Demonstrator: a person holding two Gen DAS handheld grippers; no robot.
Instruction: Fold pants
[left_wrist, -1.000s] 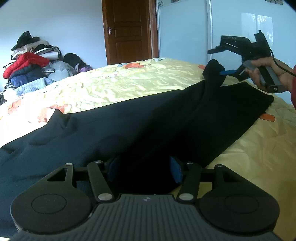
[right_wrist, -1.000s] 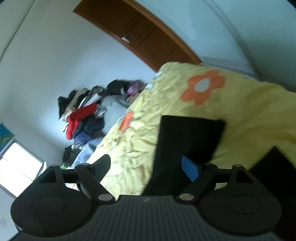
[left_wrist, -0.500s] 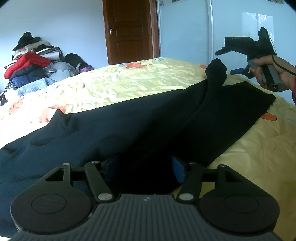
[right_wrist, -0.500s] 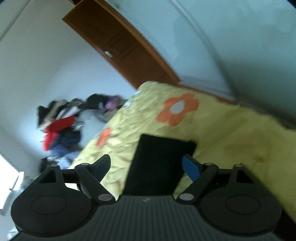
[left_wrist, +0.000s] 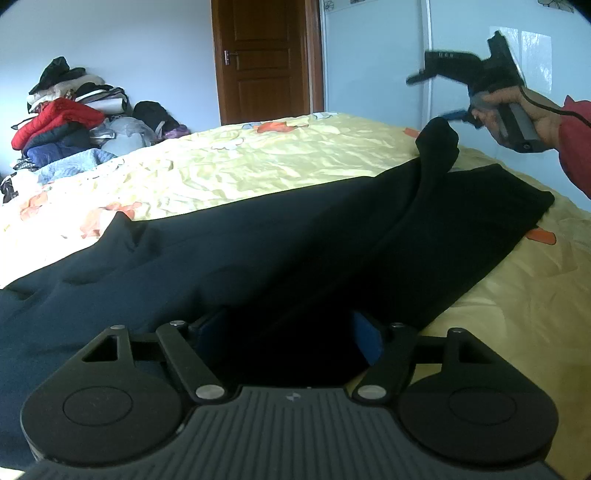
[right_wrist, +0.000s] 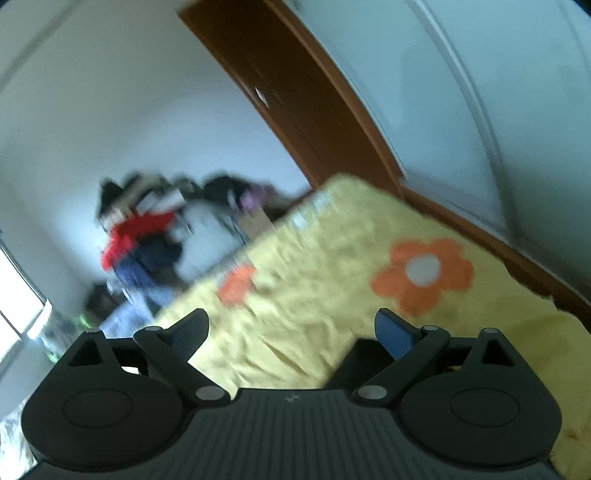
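Note:
Black pants (left_wrist: 258, 243) lie stretched across the yellow bed, with one leg end standing up in a peak (left_wrist: 437, 142) at the far right. My left gripper (left_wrist: 286, 332) sits low over the near part of the pants with its jaws wide apart and dark cloth between the blue pads. My right gripper (right_wrist: 291, 325) is open and empty, lifted above the bed; it also shows in the left wrist view (left_wrist: 439, 98), held in a hand just above the peak. A corner of the pants (right_wrist: 364, 360) shows under it.
The bed has a yellow sheet (left_wrist: 280, 162) with orange flowers (right_wrist: 421, 273). A heap of clothes (left_wrist: 62, 110) is piled at the far left. A brown door (left_wrist: 260, 59) and a pale wardrobe (left_wrist: 373, 59) stand behind the bed.
My right gripper has let go of the leg end and risen up and to the right, tilting away from the pants. The leg end stays peaked. My left gripper has barely moved.

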